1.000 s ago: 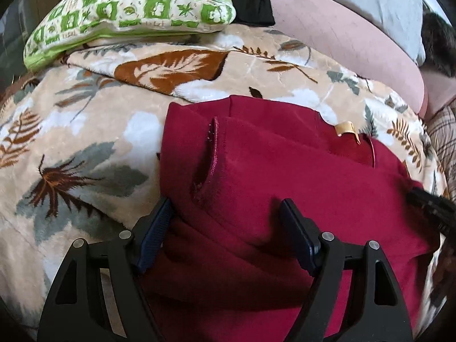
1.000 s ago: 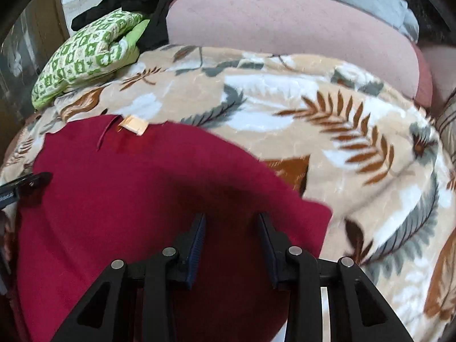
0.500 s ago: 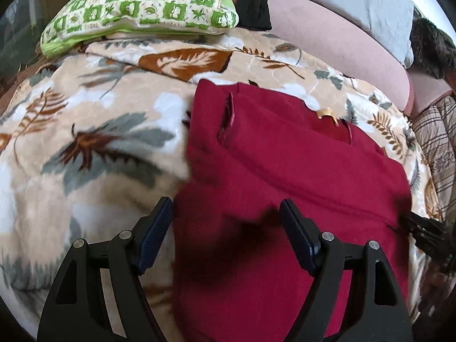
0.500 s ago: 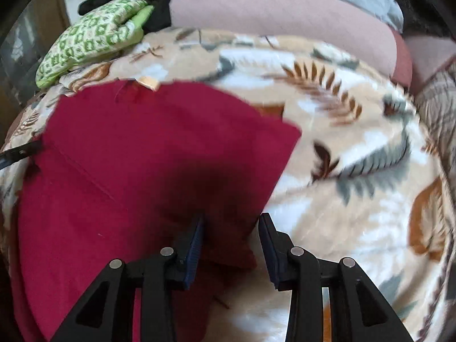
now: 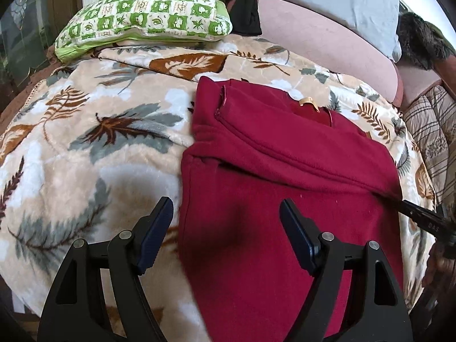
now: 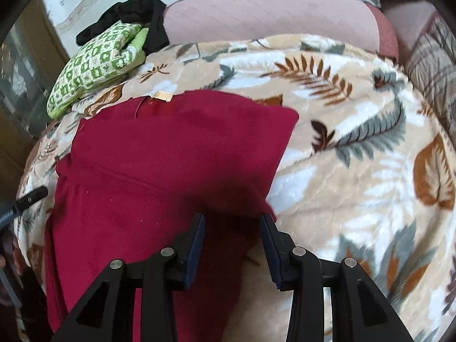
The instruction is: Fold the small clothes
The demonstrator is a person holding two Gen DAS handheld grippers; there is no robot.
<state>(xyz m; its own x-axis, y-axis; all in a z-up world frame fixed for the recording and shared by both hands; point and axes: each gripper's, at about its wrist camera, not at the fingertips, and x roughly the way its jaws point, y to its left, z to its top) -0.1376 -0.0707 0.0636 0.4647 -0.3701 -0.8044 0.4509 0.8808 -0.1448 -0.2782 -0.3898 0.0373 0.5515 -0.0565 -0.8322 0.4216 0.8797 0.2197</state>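
Beneath both spread grippers, left, right, red garment, neither grasping.

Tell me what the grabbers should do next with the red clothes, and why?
Probably lower the left gripper and pinch the near left edge of the red garment, to fold it over. Both grippers are open and holding nothing, the right gripper over its other edge, and the garment lies only partly folded on the leaf-print blanket.

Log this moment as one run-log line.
left gripper: open, empty | right gripper: open, empty | red garment: folded, flat on leaf-print blanket
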